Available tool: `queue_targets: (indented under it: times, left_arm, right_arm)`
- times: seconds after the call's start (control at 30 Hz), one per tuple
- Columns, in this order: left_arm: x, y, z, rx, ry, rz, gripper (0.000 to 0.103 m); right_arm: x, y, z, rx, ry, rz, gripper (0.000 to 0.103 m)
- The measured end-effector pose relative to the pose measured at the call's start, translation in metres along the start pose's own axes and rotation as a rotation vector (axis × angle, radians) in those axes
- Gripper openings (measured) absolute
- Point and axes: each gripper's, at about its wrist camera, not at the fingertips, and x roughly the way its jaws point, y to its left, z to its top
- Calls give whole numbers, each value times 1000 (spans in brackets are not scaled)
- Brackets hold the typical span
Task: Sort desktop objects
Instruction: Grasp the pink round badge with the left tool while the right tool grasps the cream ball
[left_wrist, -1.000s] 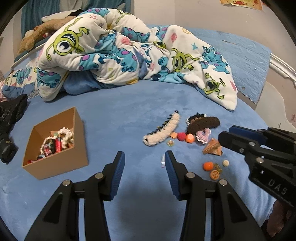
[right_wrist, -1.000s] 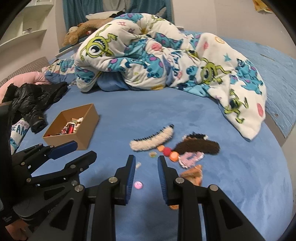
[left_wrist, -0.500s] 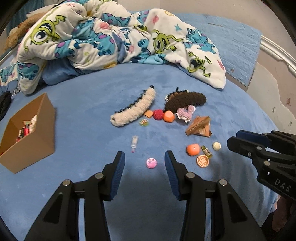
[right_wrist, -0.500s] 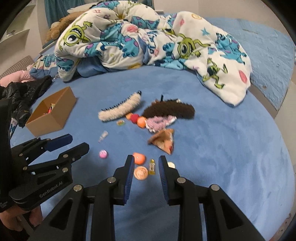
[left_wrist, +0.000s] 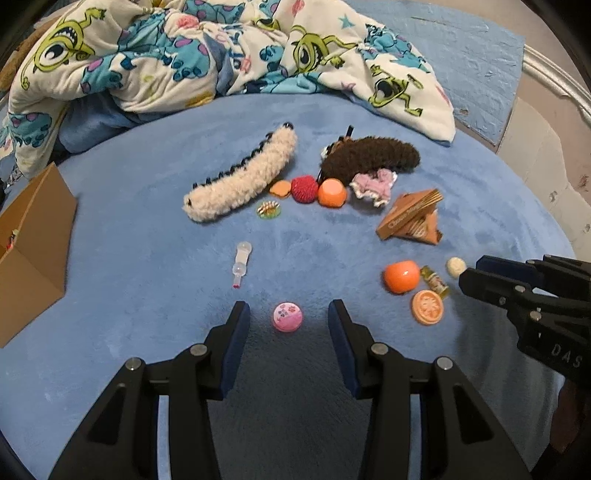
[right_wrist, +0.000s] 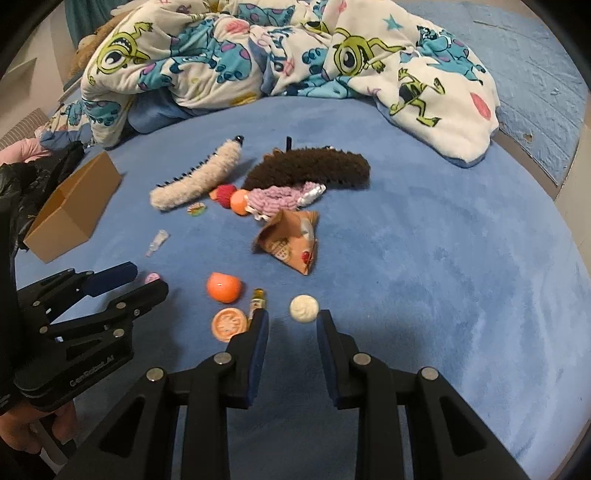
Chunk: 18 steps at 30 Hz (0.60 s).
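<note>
My left tongs (left_wrist: 288, 317) wide, straddling pink disc (left_wrist: 287, 316) near bed (left_wrist: 147, 314) front edge. Right tongs (right_wrist: 291, 325) wide, just short of white ball (right_wrist: 304, 309). I'd lower flat, centre each piece, close gently; cardboard box (left_wrist: 33, 236) at left edge.

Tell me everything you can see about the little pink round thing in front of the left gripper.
The pink round thing is a small, flat disc like a lid or tin, seemingly glossy plastic, its paler top printed with tiny flower-like marks. It lies flat, face up, on the blue plush cover, centred just beyond the open left gripper, whose fingers do not touch it. In the right wrist view only its edge shows behind that gripper.
</note>
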Motion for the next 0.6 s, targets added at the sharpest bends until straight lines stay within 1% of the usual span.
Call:
queue_targets:
  times: [0.07, 0.27, 0.43, 0.5, 0.57, 0.6]
  left_arm:
    - [6, 1, -1, -6, 9, -2, 44]
    - [9, 0, 0, 5, -6, 3, 44]
    - [10, -4, -2, 20, -16, 25, 42]
    - [11, -5, -3, 28, -17, 40, 36]
    - [11, -7, -3, 39, -16, 40, 23]
    - [11, -8, -3, 44, -16, 41, 20]
  right_arm:
    - [6, -1, 1, 0, 6, -7, 27]
    - [15, -1, 4, -8, 14, -21, 27]
    - [18, 2, 5, -30, 22, -40, 28]
    - [19, 3, 5, -45, 25, -51, 28]
    - [20, 5, 5, -55, 26, -61, 27]
    - [20, 5, 5, -57, 26, -63, 26]
